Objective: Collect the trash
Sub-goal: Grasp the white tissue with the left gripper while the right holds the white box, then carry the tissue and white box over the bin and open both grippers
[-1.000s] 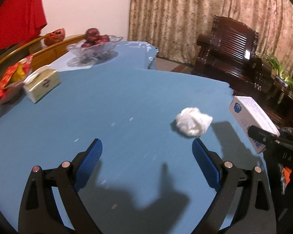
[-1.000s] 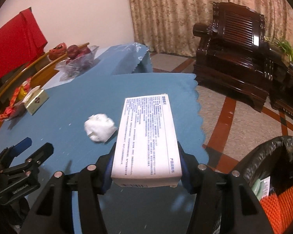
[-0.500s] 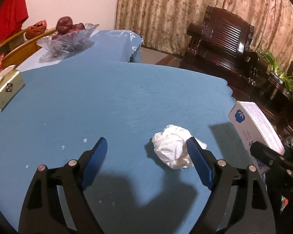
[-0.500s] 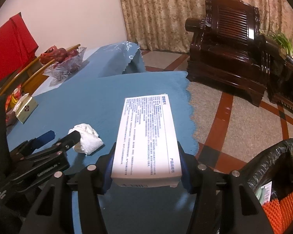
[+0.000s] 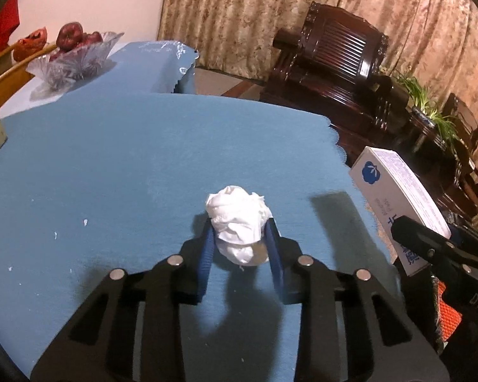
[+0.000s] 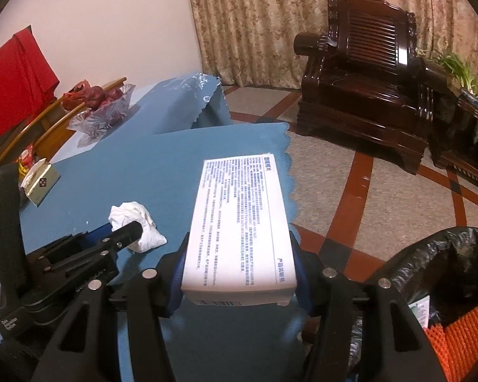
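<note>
Half a second ago the left tongs (image 5: 240,245) stood wide apart with the tissue wad (image 5: 237,222) beside the right-hand finger; now they have clenched on it. In the left wrist view the wad is a crumpled, soft white lump, roughly egg-shaped, squeezed between the blue pads (image 5: 207,254), its longer side running forward away from the camera and its front end sticking out past the fingertips. It sits just over the flat blue cloth covering the surface (image 5: 127,159), whose far edge is scalloped. At the right the white cardboard box (image 5: 395,197) shows a blue flower mark on its end face, held off the cloth edge. A cut-glass bowl (image 5: 76,60) of dark red fruit stands far back at the left.

In the right wrist view the right tongs (image 6: 239,267) are clamped on the box (image 6: 239,219), a long rectangular carton with small blue print on its top face; its long axis points straight ahead, and the pads grip its near end on both long sides. The left tongs (image 6: 124,232) show at the left, closed on the wad (image 6: 133,226) over the cloth. A black bin bag (image 6: 430,261), glossy and wrinkled, gapes at the lower right beside a dark carved wooden armchair (image 6: 366,73) further back.
</note>
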